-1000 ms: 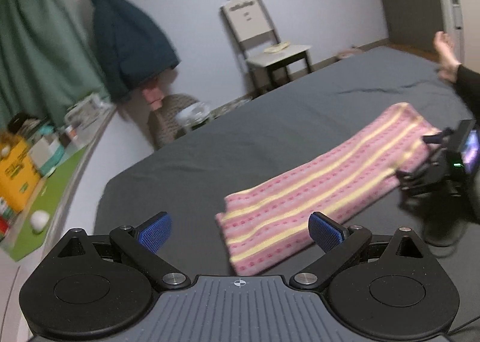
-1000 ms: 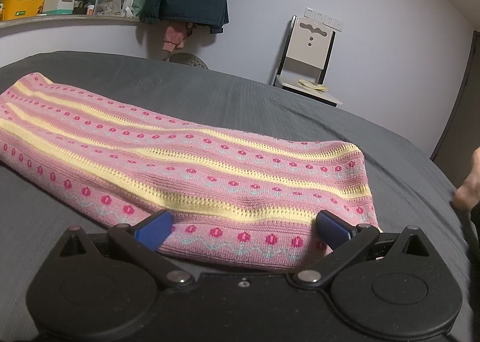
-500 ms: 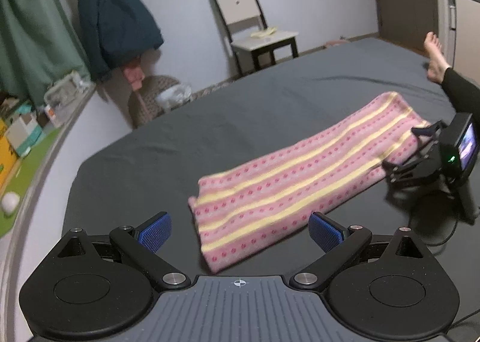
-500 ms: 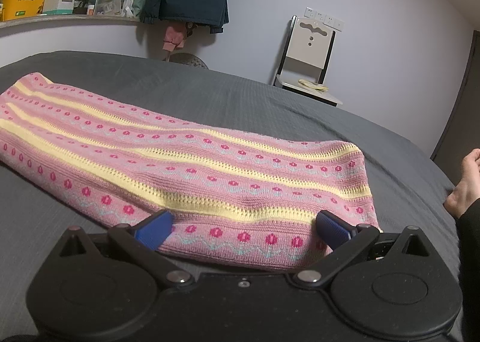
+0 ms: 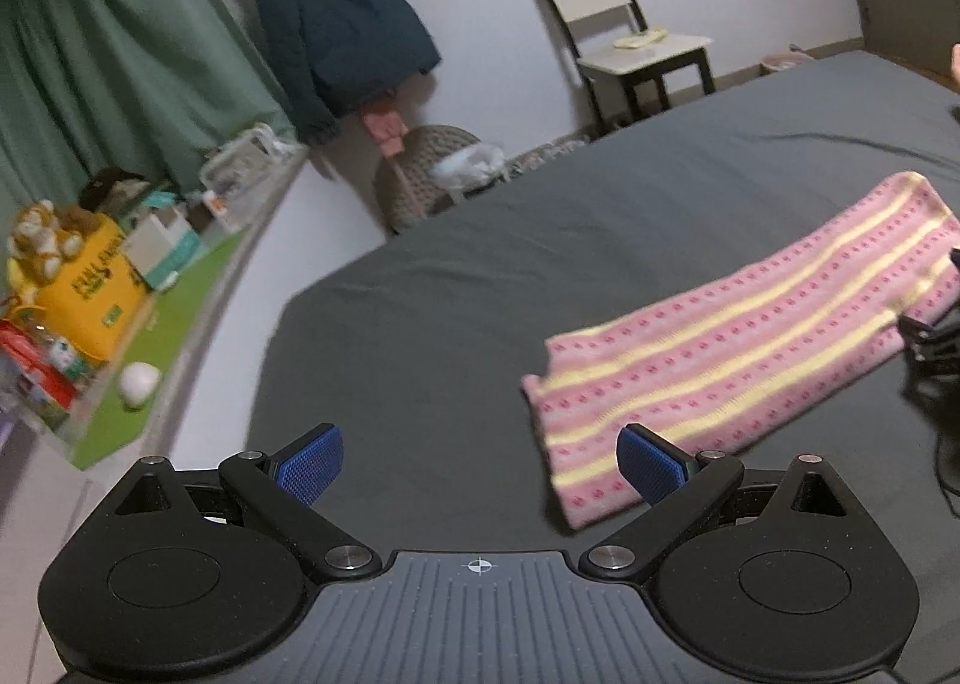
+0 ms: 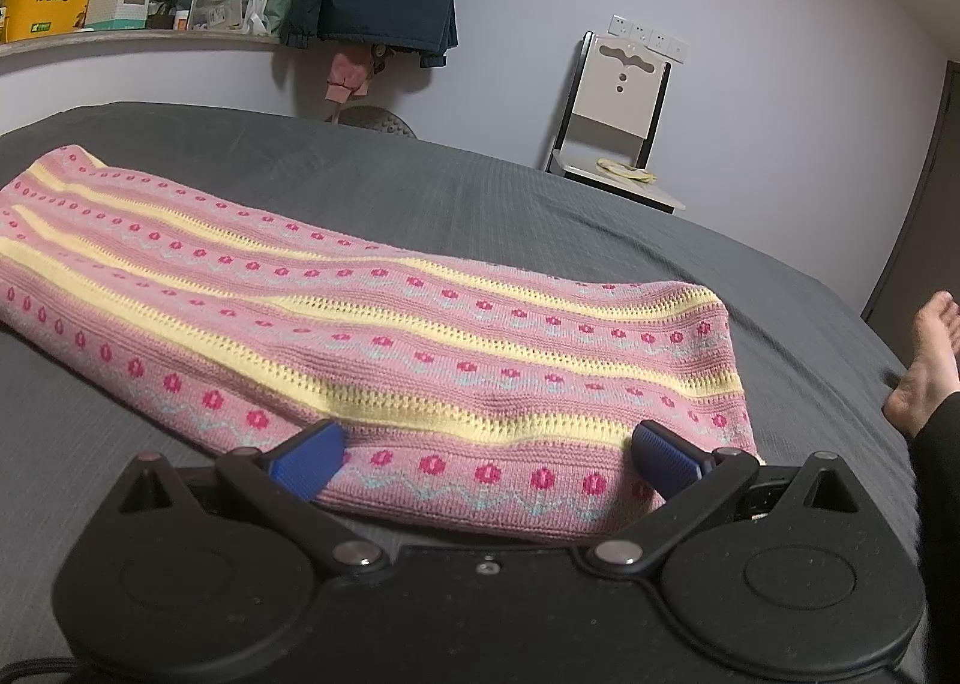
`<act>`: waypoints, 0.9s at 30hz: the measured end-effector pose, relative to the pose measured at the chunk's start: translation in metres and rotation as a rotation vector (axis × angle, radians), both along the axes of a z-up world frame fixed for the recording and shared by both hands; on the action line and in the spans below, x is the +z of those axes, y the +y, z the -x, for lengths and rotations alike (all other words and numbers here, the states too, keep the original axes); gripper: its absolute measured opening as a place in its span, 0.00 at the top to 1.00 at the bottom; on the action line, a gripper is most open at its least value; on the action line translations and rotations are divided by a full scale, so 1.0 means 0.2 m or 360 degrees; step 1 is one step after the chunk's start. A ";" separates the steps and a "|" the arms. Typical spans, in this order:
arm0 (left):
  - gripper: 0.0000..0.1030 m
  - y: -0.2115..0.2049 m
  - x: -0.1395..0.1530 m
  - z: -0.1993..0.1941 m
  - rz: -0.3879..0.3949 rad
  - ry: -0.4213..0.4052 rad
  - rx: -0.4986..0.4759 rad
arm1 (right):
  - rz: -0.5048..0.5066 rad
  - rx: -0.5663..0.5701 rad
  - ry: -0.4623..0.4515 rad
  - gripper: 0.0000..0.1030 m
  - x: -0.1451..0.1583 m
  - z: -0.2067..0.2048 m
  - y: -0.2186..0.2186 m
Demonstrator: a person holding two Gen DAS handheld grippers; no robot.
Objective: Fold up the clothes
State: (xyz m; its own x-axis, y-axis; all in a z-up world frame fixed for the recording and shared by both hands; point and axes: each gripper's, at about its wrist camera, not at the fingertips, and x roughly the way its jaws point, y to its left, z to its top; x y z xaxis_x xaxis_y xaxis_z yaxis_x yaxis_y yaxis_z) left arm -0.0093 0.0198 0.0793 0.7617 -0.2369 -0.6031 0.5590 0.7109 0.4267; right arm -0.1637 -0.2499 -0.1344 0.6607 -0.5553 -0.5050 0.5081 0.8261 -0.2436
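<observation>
One garment only: pink/yellow striped knit [image 6: 384, 336], already folded into a long narrow band, lying flat on the grey bed sheet [image 5: 456, 288]. The knit is the landmark for all positions below.

L gripper [image 5: 480, 459]: jaws spread wide, nothing between them, hovering off the knit's near short end, w/ the R-hand pad [image 5: 651, 471] overlapping that end's corner in view; contact can't be told.

R gripper [image 6: 486, 459]: jaws released, wide, at the opposite short end; hem lies between the pads, not pinched.

Handling (judgement): soft, light, limp knit, approx. 2+ layers thick. Won't hold shape, sags if lifted by one point. Ribbed surface should grip well on the pads; low slip risk. Open-weave yellow stripes may snag or stretch.

Hold: pinch all layers at the short-end corners, both sides together, so layers don't shear apart.

Bare foot [image 6: 927, 366] rests on the sheet beyond the knit's R end.
</observation>
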 end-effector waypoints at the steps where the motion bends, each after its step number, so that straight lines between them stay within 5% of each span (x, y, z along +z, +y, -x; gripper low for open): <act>1: 0.04 0.00 0.01 0.00 0.0002 -0.0007 -0.0008 | 0.0003 0.0000 0.0002 0.00 0.00 0.00 0.00; 14: 0.04 -0.10 0.01 0.07 -0.0025 0.0008 -0.0166 | 0.0004 -0.0001 0.0001 0.00 0.01 0.00 0.01; 21: 0.04 -0.24 0.01 0.08 0.0236 0.0023 -0.0270 | 0.0005 -0.0003 -0.0002 0.00 0.00 0.00 0.01; 27: 0.04 -0.43 -0.18 0.11 0.0263 0.0155 -0.0424 | 0.0004 -0.0003 -0.0001 0.00 0.01 0.00 0.01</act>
State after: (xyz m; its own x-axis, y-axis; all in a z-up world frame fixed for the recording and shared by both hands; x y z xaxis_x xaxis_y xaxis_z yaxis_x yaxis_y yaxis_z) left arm -0.0310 -0.0661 0.0424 0.6002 -0.5209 -0.6069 0.7673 0.5891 0.2533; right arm -0.1631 -0.2476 -0.1330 0.6598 -0.5579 -0.5033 0.5100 0.8245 -0.2453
